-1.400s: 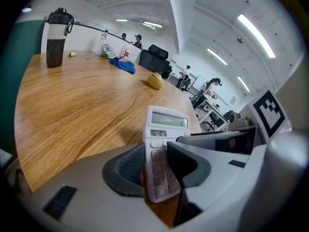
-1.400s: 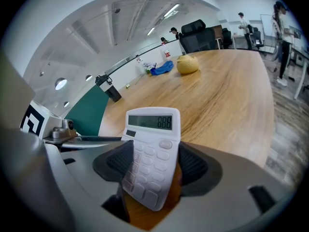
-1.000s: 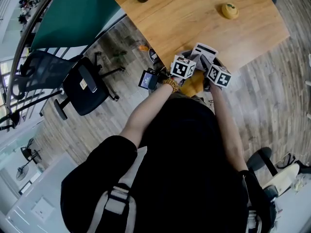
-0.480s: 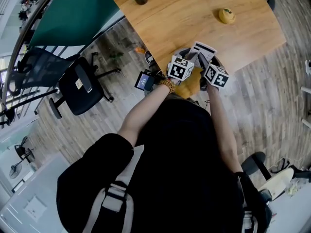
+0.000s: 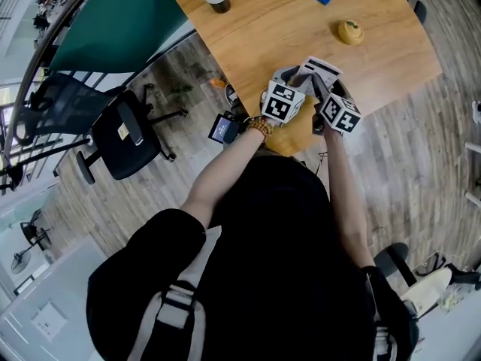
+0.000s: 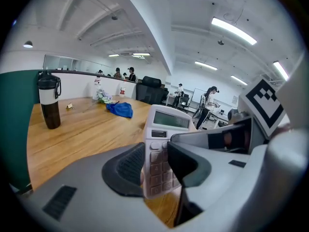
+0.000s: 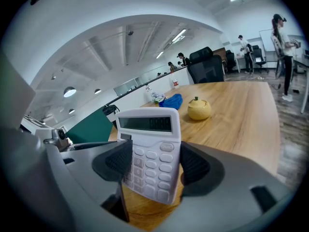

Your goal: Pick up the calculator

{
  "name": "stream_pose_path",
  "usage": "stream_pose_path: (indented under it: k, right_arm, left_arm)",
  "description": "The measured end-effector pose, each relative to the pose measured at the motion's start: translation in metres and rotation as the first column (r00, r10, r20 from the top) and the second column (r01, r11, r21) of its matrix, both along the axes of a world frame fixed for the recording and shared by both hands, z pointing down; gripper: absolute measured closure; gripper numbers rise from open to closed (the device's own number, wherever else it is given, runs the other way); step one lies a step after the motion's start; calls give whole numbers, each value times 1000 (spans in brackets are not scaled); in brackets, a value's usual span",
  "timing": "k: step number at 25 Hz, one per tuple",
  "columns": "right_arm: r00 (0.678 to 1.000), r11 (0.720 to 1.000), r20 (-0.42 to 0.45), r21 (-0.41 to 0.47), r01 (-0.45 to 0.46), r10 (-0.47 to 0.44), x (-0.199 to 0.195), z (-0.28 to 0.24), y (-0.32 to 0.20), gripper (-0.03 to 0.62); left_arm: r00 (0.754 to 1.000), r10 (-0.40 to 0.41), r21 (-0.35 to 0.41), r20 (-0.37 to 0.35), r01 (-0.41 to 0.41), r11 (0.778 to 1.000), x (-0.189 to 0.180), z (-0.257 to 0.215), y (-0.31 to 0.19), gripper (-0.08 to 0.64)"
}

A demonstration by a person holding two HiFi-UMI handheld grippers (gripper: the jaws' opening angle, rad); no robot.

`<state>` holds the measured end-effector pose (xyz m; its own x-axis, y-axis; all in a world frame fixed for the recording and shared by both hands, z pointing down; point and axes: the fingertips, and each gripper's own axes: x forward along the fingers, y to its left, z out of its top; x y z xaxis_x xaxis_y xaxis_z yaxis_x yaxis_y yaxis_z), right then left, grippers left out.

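The left gripper [image 6: 159, 166] and the right gripper [image 7: 150, 166] both squeeze the white calculator [image 5: 319, 71], upper middle, by the wooden table [image 5: 263, 21] edge.

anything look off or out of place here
Nothing looks spilled or damaged. One oddity: the calculator is held up at a tilt over the table, with both the left gripper and the right gripper clamped on it at once.

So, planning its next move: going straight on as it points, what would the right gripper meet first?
Past the calculator in its jaws, the right gripper would probably meet the wooden table left of the yellow pot; depth unclear.
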<state>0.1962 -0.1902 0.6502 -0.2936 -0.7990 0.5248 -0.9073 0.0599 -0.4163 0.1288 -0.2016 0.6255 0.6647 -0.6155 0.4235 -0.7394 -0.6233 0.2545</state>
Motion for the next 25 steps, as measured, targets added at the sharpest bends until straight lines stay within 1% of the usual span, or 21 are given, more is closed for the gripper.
stream_pose_path:
  k: [4,7,9,11,14,16,19,22,25]
  right_arm:
    - [1000,998,-5,57,-5,6,3,-36,-16,288]
    - [1000,994,-15,106,16,-14,0,-53,-27,287]
    - [1000,990,-11,138,23,-21,2,-66,-35,288]
    - [1000,987,11,162,10,-12,7,-81,-40,290]
    - [1000,977,22,213,-8,3,14,-110,-48,295]
    - [1000,966,7,257,-6,4,19,-132,-52,293]
    - [999,945,-34,326,15,-4,19,-165,-55,291]
    - [996,914,-88,403,45,-10,17,-200,-50,295]
    - [988,879,-151,467,96,-28,10,-224,-40,293]
  left_arm:
    - [1000,9,65,-26,-8,998,3,-28,-16,390]
    - [999,7,112,-39,-3,994,1,-49,-25,388]
    - [999,2,153,-43,5,988,2,-67,-31,388]
    - [998,6,194,-58,6,981,6,-87,-36,386]
    - [996,29,258,-85,-7,966,12,-122,-42,382]
    - [993,42,299,-109,-8,954,16,-143,-44,379]
    - [987,42,365,-155,17,931,15,-174,-43,379]
    - [981,38,428,-188,47,903,12,-196,-38,379]
    - [976,21,470,-217,85,879,6,-209,-29,379]
